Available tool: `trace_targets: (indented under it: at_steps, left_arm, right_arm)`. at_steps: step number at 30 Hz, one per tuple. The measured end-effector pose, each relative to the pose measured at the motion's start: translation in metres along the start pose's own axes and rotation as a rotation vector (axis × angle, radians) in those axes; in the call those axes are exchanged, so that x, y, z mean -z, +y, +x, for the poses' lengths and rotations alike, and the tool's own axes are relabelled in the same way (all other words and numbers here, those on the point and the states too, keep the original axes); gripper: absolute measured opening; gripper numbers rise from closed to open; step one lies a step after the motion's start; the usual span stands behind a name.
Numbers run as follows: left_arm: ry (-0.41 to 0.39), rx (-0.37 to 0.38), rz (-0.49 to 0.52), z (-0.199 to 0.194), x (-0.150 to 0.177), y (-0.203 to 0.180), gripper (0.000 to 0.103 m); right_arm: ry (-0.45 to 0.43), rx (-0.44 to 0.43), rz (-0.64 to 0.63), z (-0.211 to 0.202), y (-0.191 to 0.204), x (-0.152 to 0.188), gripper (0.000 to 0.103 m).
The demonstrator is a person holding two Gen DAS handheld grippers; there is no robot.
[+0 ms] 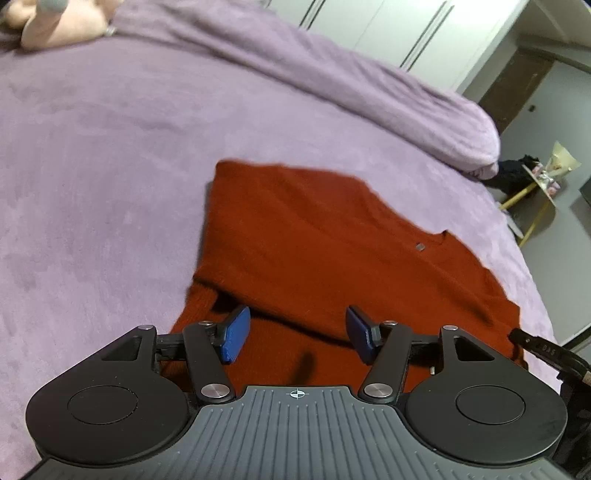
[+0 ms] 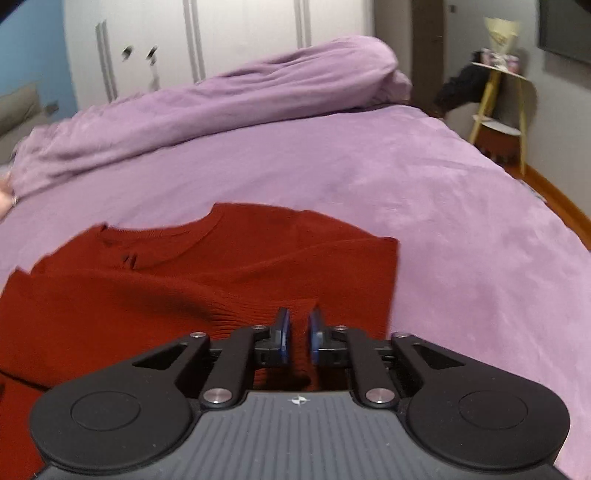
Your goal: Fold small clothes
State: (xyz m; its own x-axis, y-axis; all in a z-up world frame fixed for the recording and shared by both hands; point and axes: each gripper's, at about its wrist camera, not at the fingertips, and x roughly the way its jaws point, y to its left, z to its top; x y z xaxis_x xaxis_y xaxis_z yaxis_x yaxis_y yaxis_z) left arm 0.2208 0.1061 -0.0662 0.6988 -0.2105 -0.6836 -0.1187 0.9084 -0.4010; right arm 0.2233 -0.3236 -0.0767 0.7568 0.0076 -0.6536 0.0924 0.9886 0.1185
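A red knit sweater (image 1: 332, 240) lies flat on the purple bed cover (image 1: 92, 166), its neckline toward the right in the left wrist view. My left gripper (image 1: 295, 336) hovers low over the sweater's near part, jaws open, and nothing sits between its blue pads (image 1: 234, 339). In the right wrist view the sweater (image 2: 147, 288) fills the lower left, with its neckline at the top. My right gripper (image 2: 299, 332) is at the sweater's ribbed edge (image 2: 251, 314), its pads (image 2: 282, 332) a narrow gap apart with red knit bunched between them.
A rolled purple duvet (image 2: 221, 96) lies across the far side of the bed. White wardrobe doors (image 2: 240, 33) stand behind it. A yellow-legged side table (image 2: 498, 103) with dark clutter stands off the bed's right corner. A person's hand (image 1: 55, 26) rests at the far left.
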Motion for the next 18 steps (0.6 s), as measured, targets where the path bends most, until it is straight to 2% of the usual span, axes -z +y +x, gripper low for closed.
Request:
trace_targets:
  at_steps: [1, 3, 7, 9, 11, 13, 17, 18]
  left_arm:
    - [-0.018, -0.002, 0.021, -0.002, -0.001, -0.004, 0.065]
    - [-0.042, -0.015, 0.08, -0.001, -0.004, -0.015, 0.068]
    - [-0.025, -0.024, 0.132, 0.022, -0.01, -0.036, 0.068]
    - [-0.003, -0.043, 0.15, 0.038, -0.01, -0.045, 0.068]
    - [0.026, -0.076, 0.169, 0.053, -0.008, -0.05, 0.068]
    - [0.028, -0.087, 0.202, 0.061, -0.006, -0.052, 0.068]
    - [0.032, -0.088, 0.29, 0.066, 0.001, -0.055, 0.071]
    - [0.031, -0.087, 0.305, 0.068, 0.002, -0.057, 0.073]
  right_arm:
    - [-0.021, -0.01, 0.006, -0.005, 0.001, -0.001, 0.03]
    - [-0.056, -0.063, -0.007, -0.012, 0.013, -0.004, 0.038]
    - [-0.025, -0.251, -0.156, -0.007, 0.069, -0.002, 0.038]
    - [-0.003, -0.297, -0.221, 0.002, 0.095, 0.003, 0.036]
    - [0.002, -0.261, -0.293, 0.016, 0.111, 0.008, 0.035]
    - [0.006, -0.17, -0.345, 0.032, 0.109, 0.013, 0.035]
    - [-0.051, 0.006, -0.289, 0.046, 0.059, 0.009, 0.035]
    - [-0.053, 0.048, -0.258, 0.048, 0.046, 0.007, 0.044]
